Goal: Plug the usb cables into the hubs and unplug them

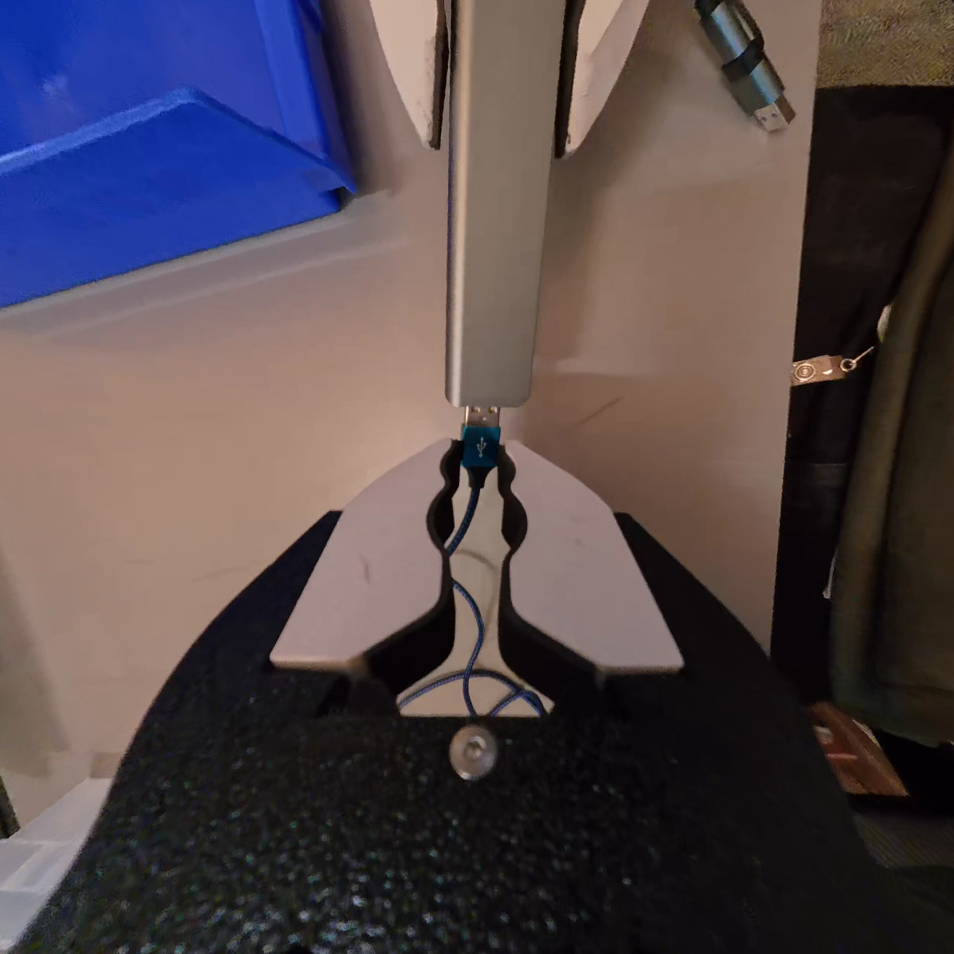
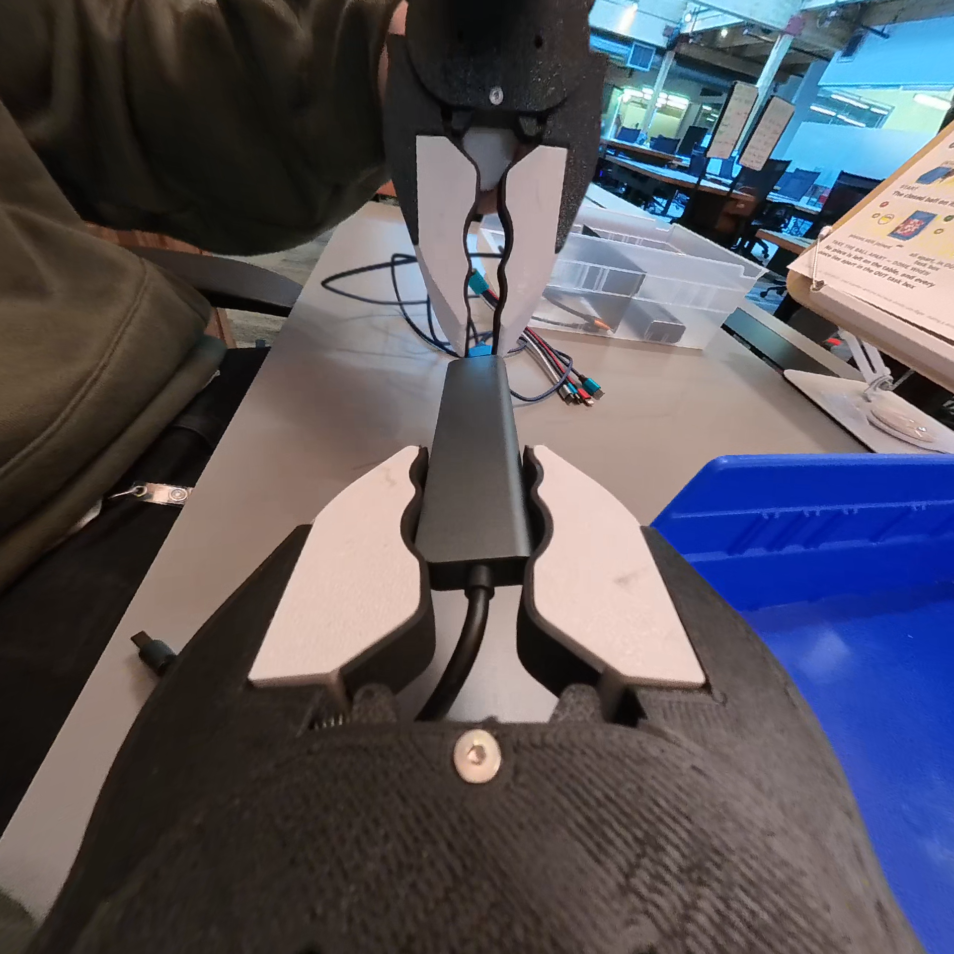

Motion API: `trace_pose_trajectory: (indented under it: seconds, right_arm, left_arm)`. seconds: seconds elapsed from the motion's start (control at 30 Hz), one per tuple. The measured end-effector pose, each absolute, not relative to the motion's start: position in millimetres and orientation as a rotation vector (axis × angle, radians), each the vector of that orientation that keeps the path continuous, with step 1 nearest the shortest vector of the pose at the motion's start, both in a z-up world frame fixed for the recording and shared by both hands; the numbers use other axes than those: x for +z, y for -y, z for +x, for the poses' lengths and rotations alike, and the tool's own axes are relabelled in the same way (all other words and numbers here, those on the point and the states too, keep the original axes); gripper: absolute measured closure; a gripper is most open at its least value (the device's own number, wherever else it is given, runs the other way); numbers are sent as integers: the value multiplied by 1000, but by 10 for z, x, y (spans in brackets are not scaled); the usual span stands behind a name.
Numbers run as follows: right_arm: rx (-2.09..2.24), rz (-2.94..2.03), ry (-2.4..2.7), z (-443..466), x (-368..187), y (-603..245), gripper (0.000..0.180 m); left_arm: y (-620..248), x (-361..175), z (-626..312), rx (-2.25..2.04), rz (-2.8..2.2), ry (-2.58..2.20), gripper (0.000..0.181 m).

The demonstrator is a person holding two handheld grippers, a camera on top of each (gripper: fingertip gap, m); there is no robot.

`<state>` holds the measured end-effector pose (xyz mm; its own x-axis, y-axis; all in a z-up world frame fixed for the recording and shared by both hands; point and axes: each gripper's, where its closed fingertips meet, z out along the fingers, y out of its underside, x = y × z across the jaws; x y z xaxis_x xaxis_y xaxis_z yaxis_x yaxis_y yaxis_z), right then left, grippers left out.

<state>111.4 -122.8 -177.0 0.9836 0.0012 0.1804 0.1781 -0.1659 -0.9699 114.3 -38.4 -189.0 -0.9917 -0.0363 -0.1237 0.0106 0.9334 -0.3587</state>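
Note:
My left gripper [image 1: 480, 448] is shut on a blue USB plug [image 1: 481, 445] with a blue braided cable [image 1: 467, 609] trailing back between the fingers. The plug's metal tip [image 1: 483, 416] sits partly inside the end port of a long grey hub [image 1: 490, 232]. My right gripper [image 2: 476, 464] is shut on the hub [image 2: 475, 464] from the opposite end, with the hub's black cord [image 2: 464, 645] running back between its fingers. In the right wrist view the left gripper [image 2: 482, 351] faces me, touching the hub's far end. In the left wrist view the right gripper's fingertips [image 1: 583, 93] flank the hub.
A blue bin [image 1: 155, 155] [image 2: 826, 593] stands beside the hub. A bundle of coloured cables [image 2: 562, 377] and a clear plastic tray [image 2: 645, 279] lie on the grey table [image 2: 335, 413]. A grey USB connector [image 1: 748, 67] lies near the table edge. A person's dark sleeve [image 2: 155, 129] is close. The grippers' ends are close to 9 cm from one another.

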Motion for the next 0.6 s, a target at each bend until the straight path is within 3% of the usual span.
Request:
trace_pose_trajectory:
  seconds: [0.27,0.6]
  right_arm:
    - [-153,-1511,83,1175,-1491,1397,144]
    - [-76,-1423,106,1220,-1396,1377,144]
  left_arm:
    - [510,-1486,1187,-1241,-113,-2652,163]
    - [509,-1299,1196,-1571,-91,-2313,161]
